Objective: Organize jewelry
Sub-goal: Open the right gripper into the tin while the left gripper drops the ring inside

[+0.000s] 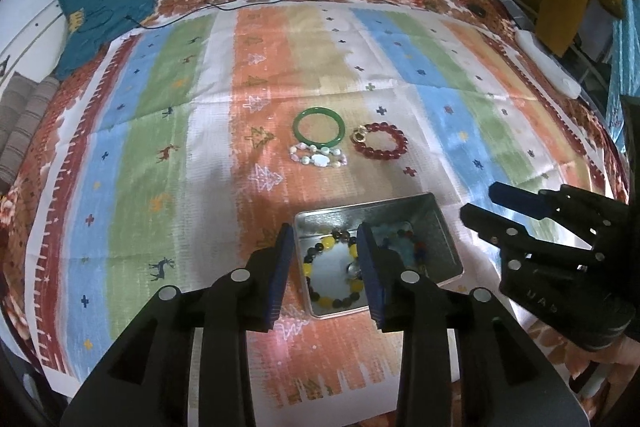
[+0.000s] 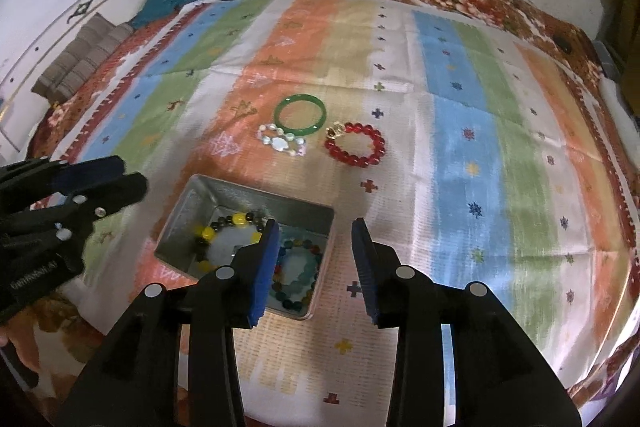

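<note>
Between our left gripper's (image 1: 326,271) parted jaws lies the tin (image 1: 436,223) with the yellow bracelet (image 1: 320,301) — our right gripper (image 2: 316,271), likewise parted and empty, hovers just beside it.

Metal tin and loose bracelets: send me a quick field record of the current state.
tin: silver rectangular metal tin, open
inside: yellow-and-dark beaded bracelet, blue-green beaded bracelet
on cloth: green bangle, white pearly bracelet, red beaded bracelet
left gripper: open, empty
right gripper: open, empty
</note>
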{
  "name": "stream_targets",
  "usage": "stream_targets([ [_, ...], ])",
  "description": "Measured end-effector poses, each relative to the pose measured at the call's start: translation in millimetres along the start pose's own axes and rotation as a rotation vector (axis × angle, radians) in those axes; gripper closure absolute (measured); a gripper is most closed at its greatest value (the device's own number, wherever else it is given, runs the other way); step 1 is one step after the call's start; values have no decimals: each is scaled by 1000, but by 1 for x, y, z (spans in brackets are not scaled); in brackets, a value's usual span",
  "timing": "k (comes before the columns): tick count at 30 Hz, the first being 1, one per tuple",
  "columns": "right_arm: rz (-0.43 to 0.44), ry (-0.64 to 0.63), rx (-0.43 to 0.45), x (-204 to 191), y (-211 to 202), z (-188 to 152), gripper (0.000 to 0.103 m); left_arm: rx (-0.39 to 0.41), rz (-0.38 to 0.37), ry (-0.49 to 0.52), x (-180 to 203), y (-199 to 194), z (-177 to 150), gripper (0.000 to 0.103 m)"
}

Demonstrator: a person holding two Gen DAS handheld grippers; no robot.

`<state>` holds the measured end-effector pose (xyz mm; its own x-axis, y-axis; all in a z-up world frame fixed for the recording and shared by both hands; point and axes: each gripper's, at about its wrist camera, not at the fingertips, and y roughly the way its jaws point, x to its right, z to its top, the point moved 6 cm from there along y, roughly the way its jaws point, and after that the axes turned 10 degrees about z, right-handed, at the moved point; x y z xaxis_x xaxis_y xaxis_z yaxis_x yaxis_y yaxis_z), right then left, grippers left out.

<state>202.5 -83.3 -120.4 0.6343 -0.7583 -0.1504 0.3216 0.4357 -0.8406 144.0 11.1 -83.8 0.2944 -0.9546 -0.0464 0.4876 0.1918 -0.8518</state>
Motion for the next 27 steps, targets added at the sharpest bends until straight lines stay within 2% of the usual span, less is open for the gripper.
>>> stream_targets([
  [5,-18,34,-15,11,5,0,65,-3,19,-13,-6,4,2,65],
  [12,-21,70,-19,21,7,3,60,-11,29,-35,-13,10,6,60],
  [16,-26,82,-19,26,8,5,52,-20,35,-43,-16,14,8,57],
  [27,-22,104,-24,33,13,11,41,-29,54,-45,-21,23,11,51],
])
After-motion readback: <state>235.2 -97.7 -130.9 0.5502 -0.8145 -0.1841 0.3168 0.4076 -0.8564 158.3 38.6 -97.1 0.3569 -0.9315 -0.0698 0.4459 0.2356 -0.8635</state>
